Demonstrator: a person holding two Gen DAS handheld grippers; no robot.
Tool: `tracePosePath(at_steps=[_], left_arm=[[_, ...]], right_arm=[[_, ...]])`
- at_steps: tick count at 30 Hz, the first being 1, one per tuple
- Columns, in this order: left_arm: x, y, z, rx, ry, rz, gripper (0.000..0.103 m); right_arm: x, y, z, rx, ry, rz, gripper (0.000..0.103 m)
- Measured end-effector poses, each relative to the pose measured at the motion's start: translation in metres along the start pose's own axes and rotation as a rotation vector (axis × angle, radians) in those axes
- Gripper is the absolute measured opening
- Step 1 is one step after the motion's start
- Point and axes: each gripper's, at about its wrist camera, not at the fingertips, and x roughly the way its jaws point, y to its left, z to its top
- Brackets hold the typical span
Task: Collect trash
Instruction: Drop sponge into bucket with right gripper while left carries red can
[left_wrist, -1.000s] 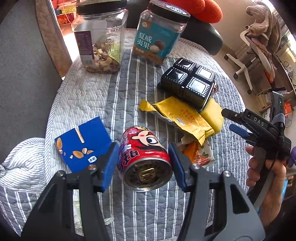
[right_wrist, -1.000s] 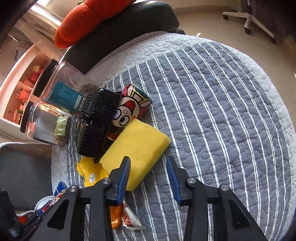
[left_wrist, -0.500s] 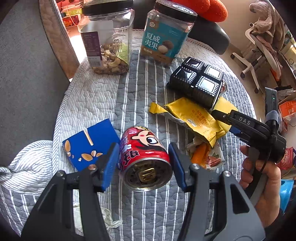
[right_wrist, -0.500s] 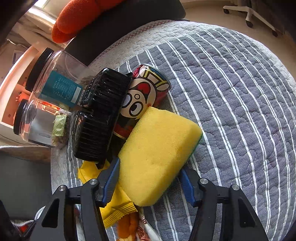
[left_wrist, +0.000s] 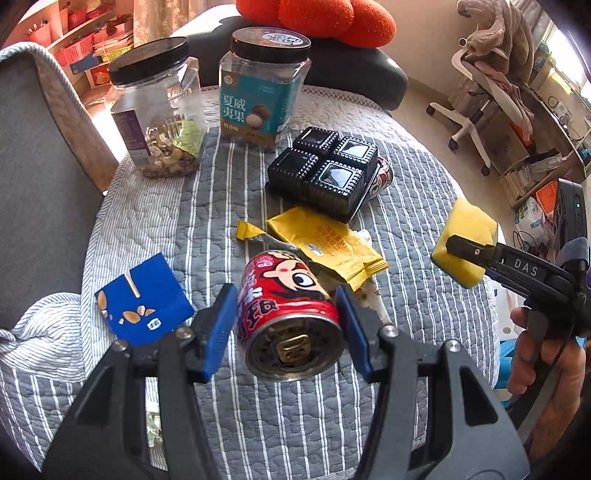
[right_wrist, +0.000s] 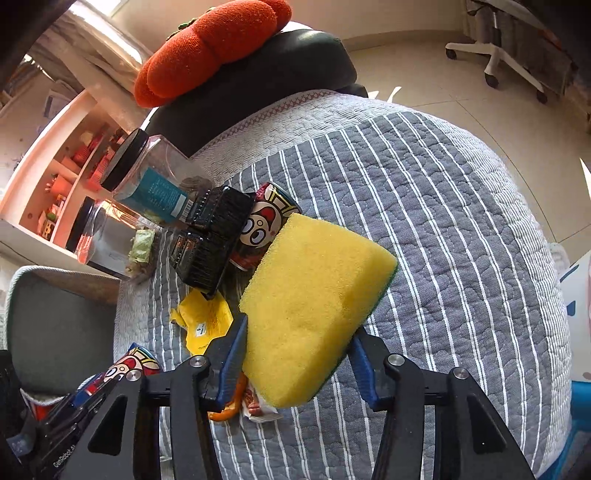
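Observation:
My left gripper (left_wrist: 286, 325) is shut on a red cartoon can (left_wrist: 288, 314), held above the striped quilt (left_wrist: 221, 192). My right gripper (right_wrist: 297, 363) is shut on a yellow sponge (right_wrist: 314, 306) and holds it lifted off the quilt; it also shows in the left wrist view (left_wrist: 463, 243). On the quilt lie a yellow wrapper (left_wrist: 325, 243), a small snack packet (right_wrist: 258, 404), a second red can (right_wrist: 264, 225) beside a black plastic tray (left_wrist: 327, 168), and a blue carton (left_wrist: 144, 302).
Two clear jars with black lids (left_wrist: 159, 118) (left_wrist: 262, 88) stand at the back of the quilt. A grey sofa arm (left_wrist: 37, 166) is on the left. An orange cushion (right_wrist: 210, 48) lies on a black seat behind. An office chair (left_wrist: 487, 92) stands far right.
My right gripper closed on the yellow sponge and lifted it up and to the right, off the quilt. My left gripper raised the red can a little.

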Motion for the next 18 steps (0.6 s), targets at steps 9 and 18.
tracePosePath(at_steps=[9, 18], left_arm=[[-0.002, -0.049, 0.001, 0.066, -0.018, -0.053, 0.057], [0.004, -0.112, 0.002, 0.133, -0.017, -0.119, 0.057]], right_arm=[[-0.057, -0.057, -0.012, 0.043, -0.024, -0.041, 0.052], [-0.098, -0.115, -0.022, 0.106, -0.055, -0.108, 0.052]])
